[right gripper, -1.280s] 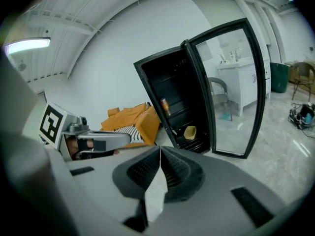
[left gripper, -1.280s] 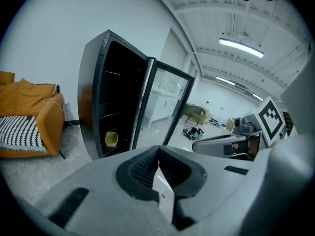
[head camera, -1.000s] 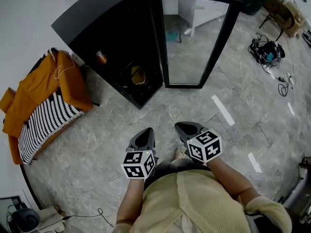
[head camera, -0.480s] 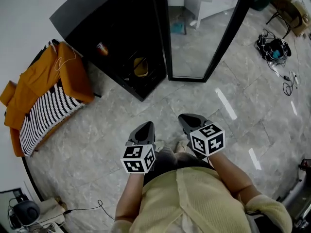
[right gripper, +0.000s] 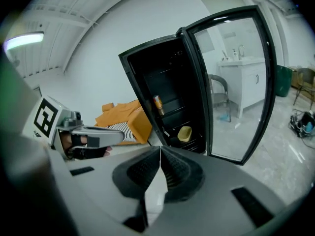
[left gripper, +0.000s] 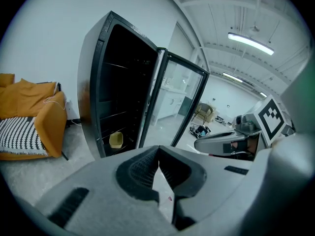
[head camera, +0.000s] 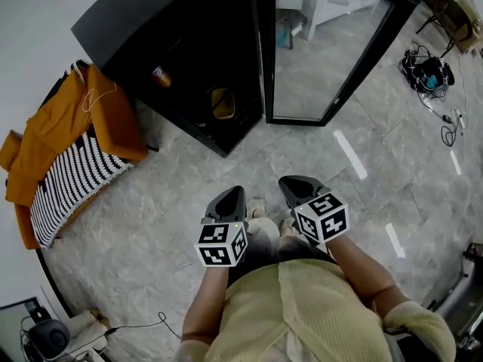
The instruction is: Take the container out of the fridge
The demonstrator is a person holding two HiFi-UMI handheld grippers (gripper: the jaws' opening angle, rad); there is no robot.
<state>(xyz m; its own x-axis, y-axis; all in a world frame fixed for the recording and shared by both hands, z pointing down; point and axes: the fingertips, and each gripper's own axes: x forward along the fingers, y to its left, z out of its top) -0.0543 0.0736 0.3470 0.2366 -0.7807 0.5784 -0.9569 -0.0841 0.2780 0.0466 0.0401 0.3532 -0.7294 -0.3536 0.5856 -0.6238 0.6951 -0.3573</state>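
A black fridge point(head camera: 143, 29) stands with its glass door point(head camera: 332, 51) swung open. A yellow container point(head camera: 222, 102) sits on a low shelf inside, also seen as the yellow container point(left gripper: 116, 140) and the yellow container point(right gripper: 184, 133). An orange can point(head camera: 159, 76) stands on a higher shelf, visible as the can point(right gripper: 158, 104). My left gripper point(head camera: 230, 200) and right gripper point(head camera: 294, 188) hang side by side over the floor, well short of the fridge. Both have their jaws shut with nothing between them.
An orange sofa point(head camera: 68, 138) with a striped cushion stands left of the fridge. Cables and a bag point(head camera: 426, 74) lie on the tiled floor at the far right. A chair point(left gripper: 203, 113) and white cabinets point(right gripper: 241, 80) show beyond the door.
The head view has drawn a little nearer the fridge, and both grippers sit slightly lower and further right in the frame. Their jaws stay shut.
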